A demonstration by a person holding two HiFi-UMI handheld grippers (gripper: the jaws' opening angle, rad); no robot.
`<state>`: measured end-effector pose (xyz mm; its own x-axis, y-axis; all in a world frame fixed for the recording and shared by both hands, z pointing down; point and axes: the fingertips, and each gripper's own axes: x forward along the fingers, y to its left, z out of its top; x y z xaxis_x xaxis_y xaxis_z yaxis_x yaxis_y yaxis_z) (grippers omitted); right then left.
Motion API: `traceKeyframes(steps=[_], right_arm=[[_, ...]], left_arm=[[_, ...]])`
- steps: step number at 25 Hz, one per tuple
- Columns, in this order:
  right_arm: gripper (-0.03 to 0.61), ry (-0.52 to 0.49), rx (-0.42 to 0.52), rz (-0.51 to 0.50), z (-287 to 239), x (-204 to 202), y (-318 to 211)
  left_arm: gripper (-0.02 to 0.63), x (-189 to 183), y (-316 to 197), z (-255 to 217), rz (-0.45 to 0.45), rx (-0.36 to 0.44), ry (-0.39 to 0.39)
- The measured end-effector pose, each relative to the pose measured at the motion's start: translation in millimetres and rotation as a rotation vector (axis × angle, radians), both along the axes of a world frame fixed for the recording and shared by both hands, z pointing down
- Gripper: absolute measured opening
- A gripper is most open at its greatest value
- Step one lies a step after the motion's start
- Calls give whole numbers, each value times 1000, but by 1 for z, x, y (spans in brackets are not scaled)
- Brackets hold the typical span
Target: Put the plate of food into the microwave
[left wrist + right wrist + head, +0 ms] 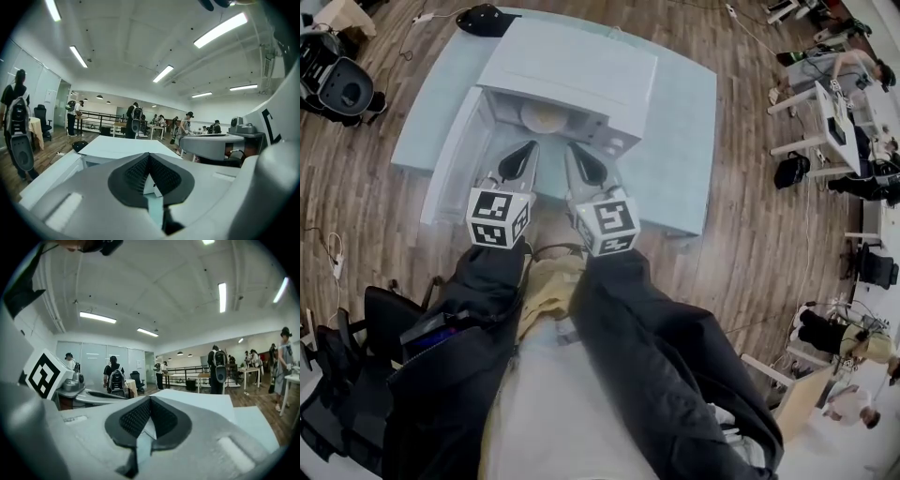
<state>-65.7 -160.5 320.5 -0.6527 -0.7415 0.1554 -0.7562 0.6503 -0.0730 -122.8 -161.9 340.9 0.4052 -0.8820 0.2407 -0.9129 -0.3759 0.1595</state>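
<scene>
A white microwave stands on a pale table with its door swung open to the left. Inside lies a plate of food, partly hidden by the cavity's top edge. Both grippers hang side by side in front of the opening, above the table's near edge and apart from the plate. My left gripper is shut with nothing between its pads. My right gripper is shut and empty too. The microwave's top shows beyond the jaws in both gripper views.
A black bag lies at the table's far edge. A black chair stands on the wooden floor at the left, and desks with people stand at the right. Several people are further back in the room.
</scene>
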Motion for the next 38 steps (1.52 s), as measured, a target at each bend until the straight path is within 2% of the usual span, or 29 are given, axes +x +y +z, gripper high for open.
traceKeyframes(steps=[4,12,28,38], right_arm=[[-5,58,73,14,-15,6,4],[-8,36,110,19,-34,15,1],[-8,35,118,-20,-34,5,-3],[-8,46,114,-28,-31,4,-1]], left_arm=[[-5,7,3,-11,14,19,-20],[-5,18,1,-39,22,69,-26],[-5,7,0,-39,-14,59,-59],[-5,11,1,-33,0,47,-59]])
